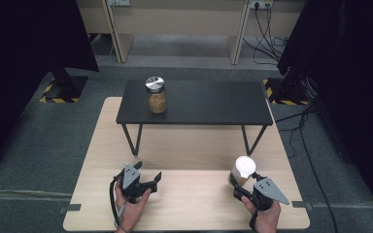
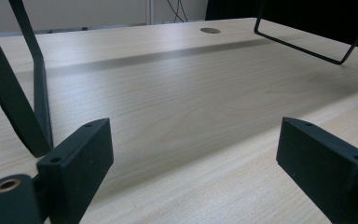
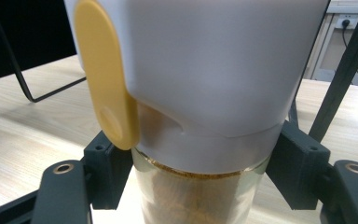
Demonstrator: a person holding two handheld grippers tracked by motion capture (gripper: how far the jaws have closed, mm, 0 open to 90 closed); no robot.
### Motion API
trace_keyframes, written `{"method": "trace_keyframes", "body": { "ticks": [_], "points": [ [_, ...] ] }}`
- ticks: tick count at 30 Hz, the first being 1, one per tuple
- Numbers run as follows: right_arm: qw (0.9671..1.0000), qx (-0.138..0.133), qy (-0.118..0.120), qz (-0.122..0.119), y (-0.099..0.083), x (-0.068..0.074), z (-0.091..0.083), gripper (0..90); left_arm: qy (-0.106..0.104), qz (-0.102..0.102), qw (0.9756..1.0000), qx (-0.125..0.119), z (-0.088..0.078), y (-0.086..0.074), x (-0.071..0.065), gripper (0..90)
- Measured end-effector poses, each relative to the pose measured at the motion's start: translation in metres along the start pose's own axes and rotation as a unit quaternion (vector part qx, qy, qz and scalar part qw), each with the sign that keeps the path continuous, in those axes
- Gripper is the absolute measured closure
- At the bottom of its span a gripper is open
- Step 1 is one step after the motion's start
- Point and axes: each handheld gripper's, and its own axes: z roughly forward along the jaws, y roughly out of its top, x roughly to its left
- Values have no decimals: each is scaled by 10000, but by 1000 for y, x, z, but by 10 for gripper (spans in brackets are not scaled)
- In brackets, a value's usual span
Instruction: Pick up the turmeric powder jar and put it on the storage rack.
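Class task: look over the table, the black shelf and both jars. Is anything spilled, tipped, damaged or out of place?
Nothing stands out. The silver-lidded jar stands upright on the black shelf. The right gripper holds the white-lidded jar upright. The left gripper is open over the wooden table, with no spill there.

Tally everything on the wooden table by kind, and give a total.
Jars with brown contents: 2, the silver-lidded jar on the black stand and the white-lidded jar clamped in the right gripper
Black stand: 1
Total: 3
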Motion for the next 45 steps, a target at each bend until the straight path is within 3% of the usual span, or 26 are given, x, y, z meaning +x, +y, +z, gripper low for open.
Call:
{"method": "trace_keyframes", "body": {
  "ticks": [12,18,22,45],
  "points": [
    [9997,-101,-180,146,19,6,-8,304,13,-25,10000,40,-1,1,0,113],
    [9996,-71,-229,118,33,6,-7,305,-18,-156,9999,27,-1,0,4,113],
    [9997,14,-204,108,44,7,-6,305,-12,-118,9999,26,-1,0,3,113],
    [9998,-53,-148,83,95,9,-1,305,-10,-62,10000,31,0,1,1,113]
  ]
}}
